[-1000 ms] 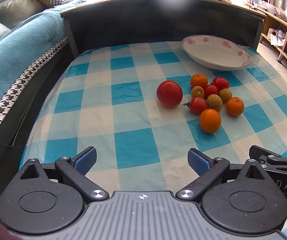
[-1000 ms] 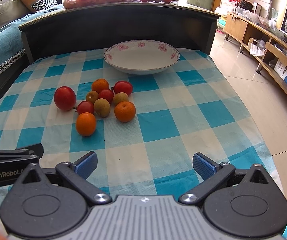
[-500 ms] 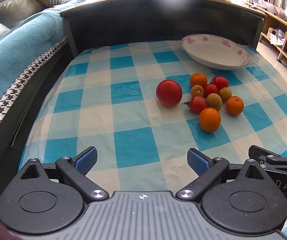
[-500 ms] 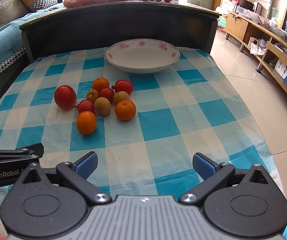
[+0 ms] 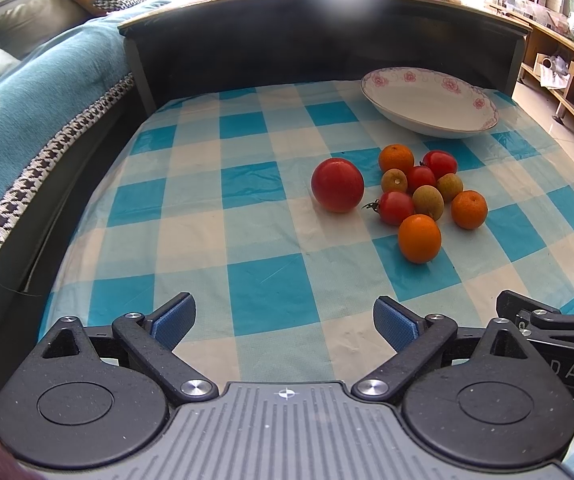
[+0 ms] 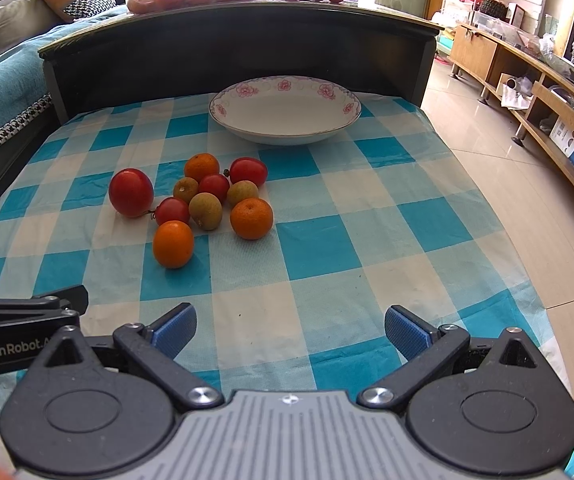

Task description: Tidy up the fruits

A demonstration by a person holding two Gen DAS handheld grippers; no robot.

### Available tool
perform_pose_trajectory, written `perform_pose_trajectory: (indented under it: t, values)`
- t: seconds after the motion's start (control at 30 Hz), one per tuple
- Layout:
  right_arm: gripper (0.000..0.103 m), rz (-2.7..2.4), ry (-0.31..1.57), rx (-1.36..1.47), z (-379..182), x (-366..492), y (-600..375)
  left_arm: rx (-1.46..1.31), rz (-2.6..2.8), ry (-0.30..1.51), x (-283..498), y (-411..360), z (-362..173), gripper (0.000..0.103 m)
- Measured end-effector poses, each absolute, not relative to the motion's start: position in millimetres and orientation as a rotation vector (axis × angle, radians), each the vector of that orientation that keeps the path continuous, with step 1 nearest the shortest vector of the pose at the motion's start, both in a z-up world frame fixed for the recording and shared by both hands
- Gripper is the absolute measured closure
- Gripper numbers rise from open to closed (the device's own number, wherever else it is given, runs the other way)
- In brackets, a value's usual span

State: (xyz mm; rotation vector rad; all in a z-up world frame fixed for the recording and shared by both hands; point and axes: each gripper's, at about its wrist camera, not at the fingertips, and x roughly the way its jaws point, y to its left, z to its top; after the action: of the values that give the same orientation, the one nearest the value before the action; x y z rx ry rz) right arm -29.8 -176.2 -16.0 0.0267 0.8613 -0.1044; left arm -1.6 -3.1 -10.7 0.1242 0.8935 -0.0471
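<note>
A: Risk? Round fruit pile [image 6: 203, 200] mid-cloth, pieces touching; nudging one likely scatters the rest, maybe rolling off the open right edge of the checkered tablecloth [image 6: 327, 248].
B: Agreed. Empty floral bowl [image 6: 285, 110] near the far edge, just beyond the pile.
A: Grippers?
B: Left gripper [image 5: 284, 320] spread wide, holding nothing, touching nothing. Right gripper [image 6: 290, 324] same: wide apart, empty, hovering over the near edge.
</note>
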Motion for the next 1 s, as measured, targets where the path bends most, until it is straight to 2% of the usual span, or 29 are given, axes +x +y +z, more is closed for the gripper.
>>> perform_pose_trajectory:
  t: [0.53,0.87,0.93,1.0]
  values:
    - [0.004,-0.095,0.877,0.023,-17,-28,-175,0.116,-0.065,0.900,-3,0,-14,0.007]
    - [0.004,-0.076,0.858,0.042,-9,-17,-182,0.096,-0.124,0.882,8,0,-16,0.004]
    - [0.006,-0.063,0.856,0.047,-7,-9,-185,0.106,-0.137,0.877,9,-4,-16,0.004]
    - [0.013,-0.052,0.859,0.053,-6,-1,-187,0.113,-0.150,0.877,10,-6,-17,0.004]
